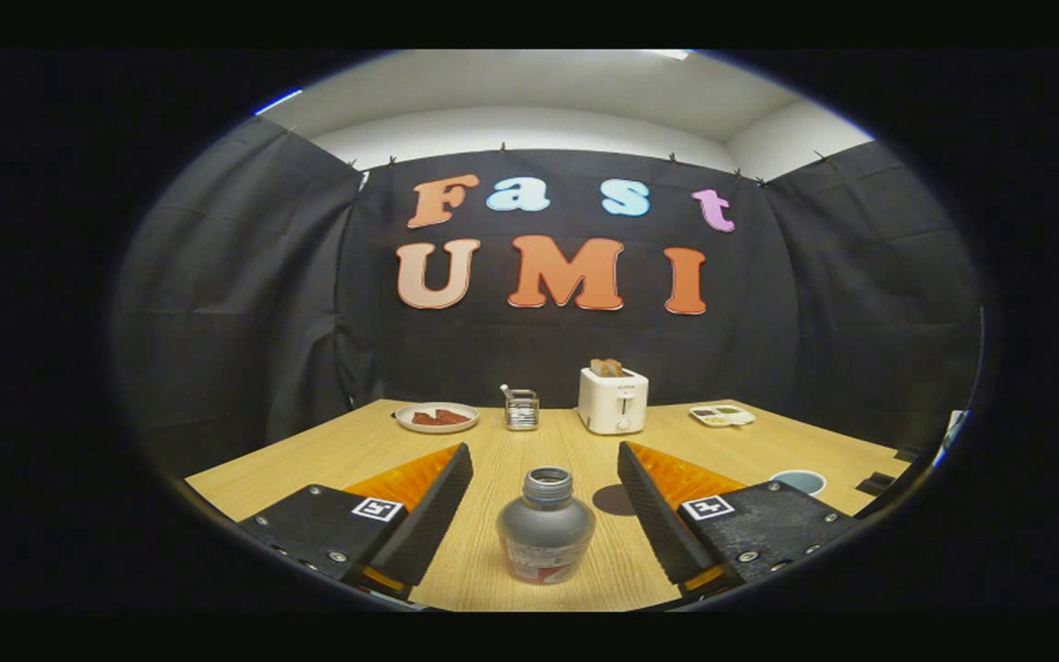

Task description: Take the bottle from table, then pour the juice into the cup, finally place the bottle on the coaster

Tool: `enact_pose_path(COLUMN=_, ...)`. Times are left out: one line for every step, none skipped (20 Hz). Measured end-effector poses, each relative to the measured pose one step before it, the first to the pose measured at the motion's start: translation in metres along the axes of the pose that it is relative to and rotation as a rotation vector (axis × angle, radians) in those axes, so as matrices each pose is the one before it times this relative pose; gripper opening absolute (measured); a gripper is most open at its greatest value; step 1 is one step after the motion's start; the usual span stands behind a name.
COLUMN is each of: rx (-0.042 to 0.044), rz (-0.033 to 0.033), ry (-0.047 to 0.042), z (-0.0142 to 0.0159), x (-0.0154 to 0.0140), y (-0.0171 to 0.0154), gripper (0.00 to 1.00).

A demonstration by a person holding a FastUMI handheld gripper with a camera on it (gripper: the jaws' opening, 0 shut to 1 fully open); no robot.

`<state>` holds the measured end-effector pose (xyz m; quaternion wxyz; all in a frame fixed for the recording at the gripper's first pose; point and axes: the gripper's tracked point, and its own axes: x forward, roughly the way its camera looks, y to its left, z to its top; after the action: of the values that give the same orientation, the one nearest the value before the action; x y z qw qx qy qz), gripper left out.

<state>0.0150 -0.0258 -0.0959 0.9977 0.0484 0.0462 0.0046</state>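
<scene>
An uncapped clear bottle [545,529] with dark liquid and a red-and-white label stands upright on the wooden table [309,455]. It sits between my two fingers, with a gap on each side, so neither finger touches it. My gripper [544,450] is open wide around it. A dark round coaster [612,499] lies just beyond the bottle, partly hidden by the right finger. A bluish cup [798,481] stands to the right of the right finger, near the table's right edge.
Along the far side of the table stand a plate with reddish food [437,417], a small metal rack [521,408], a white toaster [613,399] holding toast, and a small white dish [723,416]. Black cloth walls close in the table.
</scene>
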Motion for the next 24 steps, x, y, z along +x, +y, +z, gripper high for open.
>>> enact_pose_path(rx=0.00065, rz=0.00266, ry=0.00302, z=-0.00516, x=0.00068, y=0.00098, gripper=0.95)
enact_pose_path(rx=-0.00085, rz=0.00471, ry=0.00366, z=-0.00657, x=-0.00096, y=0.00254, gripper=0.94)
enact_pose_path(rx=-0.00231, rz=0.00378, ry=0.00236, z=-0.00572, x=0.00145, y=0.00124, gripper=0.93)
enact_pose_path(rx=-0.00169, rz=-0.00015, ry=0.00868, z=-0.00757, x=0.00136, y=-0.00033, gripper=0.93)
enact_pose_path(rx=0.00187, rz=-0.00353, ry=0.00974, z=-0.00862, x=0.00129, y=-0.00082, gripper=0.92)
enact_pose_path(rx=0.00757, rz=0.00262, ry=0.01657, z=-0.01099, x=0.00079, y=0.0002, gripper=0.92)
enact_pose_path(rx=0.01016, rz=0.0001, ry=0.0103, z=-0.00828, x=0.00164, y=0.00014, gripper=0.92)
enact_pose_path(rx=0.00785, rz=-0.00172, ry=0.0081, z=-0.00697, x=0.0002, y=-0.00076, gripper=0.92)
enact_pose_path(rx=0.0116, rz=-0.00165, ry=0.00486, z=-0.00549, x=0.00105, y=-0.00136, gripper=0.9)
enact_pose_path(rx=0.01454, rz=0.00343, ry=0.0116, z=-0.00577, x=0.00219, y=0.00043, gripper=0.89)
enact_pose_path(rx=0.01044, rz=-0.00435, ry=0.00554, z=-0.00455, x=0.00212, y=-0.00178, gripper=0.88)
enact_pose_path(rx=0.00717, rz=0.0039, ry=0.0056, z=-0.0056, x=0.00035, y=-0.00029, gripper=0.87)
enact_pose_path(rx=-0.00038, rz=-0.00025, ry=0.00641, z=-0.00494, x=0.00106, y=-0.00028, gripper=0.86)
enact_pose_path(rx=-0.00124, rz=-0.00241, ry=0.00946, z=-0.00684, x=0.00011, y=-0.00086, gripper=0.85)
enact_pose_path(rx=-0.00007, rz=-0.00056, ry=0.01419, z=-0.00698, x=0.00109, y=-0.00133, gripper=0.84)
enact_pose_path(rx=0.00149, rz=0.00683, ry=0.00421, z=-0.00411, x=-0.00051, y=0.00137, gripper=0.83)
enact_pose_path(rx=-0.00183, rz=0.00192, ry=0.01038, z=-0.00431, x=0.00242, y=0.00047, gripper=0.82)
enact_pose_path(rx=-0.00669, rz=0.01147, ry=-0.01217, z=-0.00114, x=-0.00223, y=0.0022, gripper=0.81)
enact_pose_path(rx=-0.00317, rz=0.01268, ry=-0.01997, z=0.00159, x=0.00028, y=0.00317, gripper=0.8)
enact_pose_path(rx=0.00175, rz=0.0077, ry=-0.00572, z=0.00086, x=-0.00016, y=0.00083, gripper=0.79)
enact_pose_path(rx=0.00094, rz=0.0056, ry=-0.00581, z=-0.00041, x=0.0016, y=0.00054, gripper=0.78)
enact_pose_path(rx=0.00582, rz=-0.00123, ry=0.00432, z=-0.0004, x=0.00036, y=-0.00135, gripper=0.77)
enact_pose_path(rx=0.01117, rz=-0.00354, ry=0.00394, z=0.00011, x=0.00098, y=-0.00176, gripper=0.76)
enact_pose_path(rx=0.01293, rz=-0.00259, ry=0.00787, z=0.00089, x=0.00089, y=-0.00098, gripper=0.75)
